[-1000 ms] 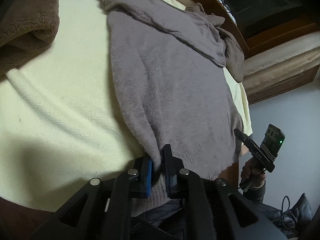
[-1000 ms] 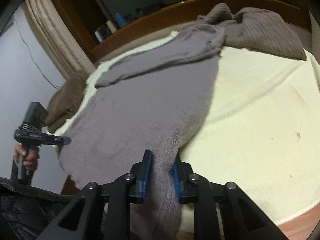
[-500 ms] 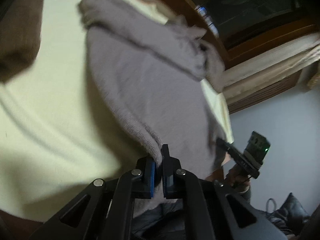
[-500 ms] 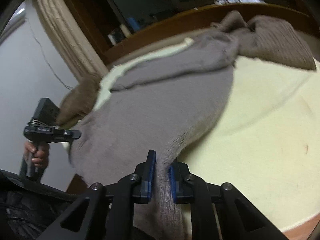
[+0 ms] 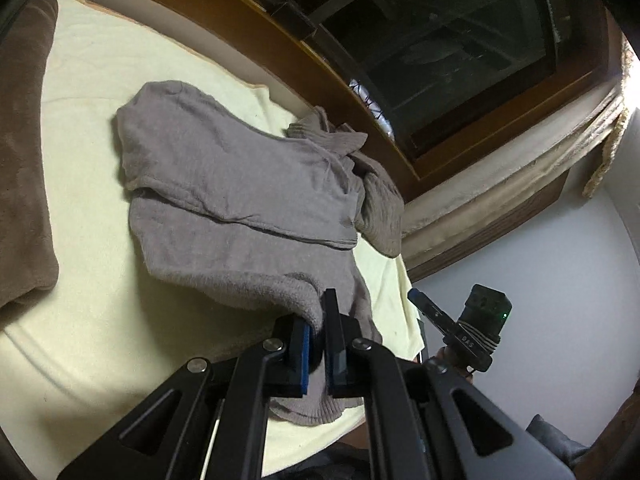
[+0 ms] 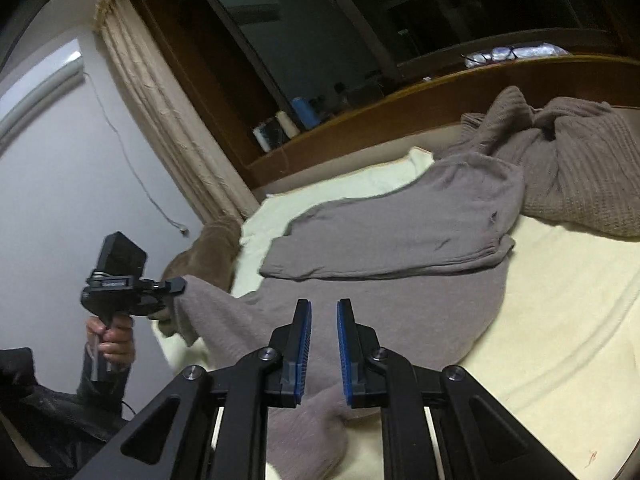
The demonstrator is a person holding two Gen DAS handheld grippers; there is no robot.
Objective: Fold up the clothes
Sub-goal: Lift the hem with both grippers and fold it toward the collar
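A grey knit sweater (image 5: 240,200) lies on a cream blanket (image 5: 100,260), with one sleeve folded across its chest. My left gripper (image 5: 316,312) is shut on the hem's left corner and holds it raised off the bed. The right wrist view shows that left gripper (image 6: 180,285) with the corner hanging from it. My right gripper (image 6: 323,304) has its blue pads narrowly apart on the sweater (image 6: 400,240), cloth filling the gap and the hem drooping below the fingers. Seen from the left wrist, the right gripper (image 5: 414,294) hovers by the bed's edge.
A brown ribbed knit garment (image 6: 580,168) lies crumpled at the sweater's collar end. A brown fleece blanket (image 5: 20,160) covers the bed's left side. A dark wooden sill (image 5: 280,40) and a window run behind the bed. A curtain (image 6: 168,120) hangs by the wall. A hand (image 6: 112,340) grips the left handle.
Both grippers have risen with the hem, so the sweater's lower part now hangs off the bed. Both views have tilted up toward the window.
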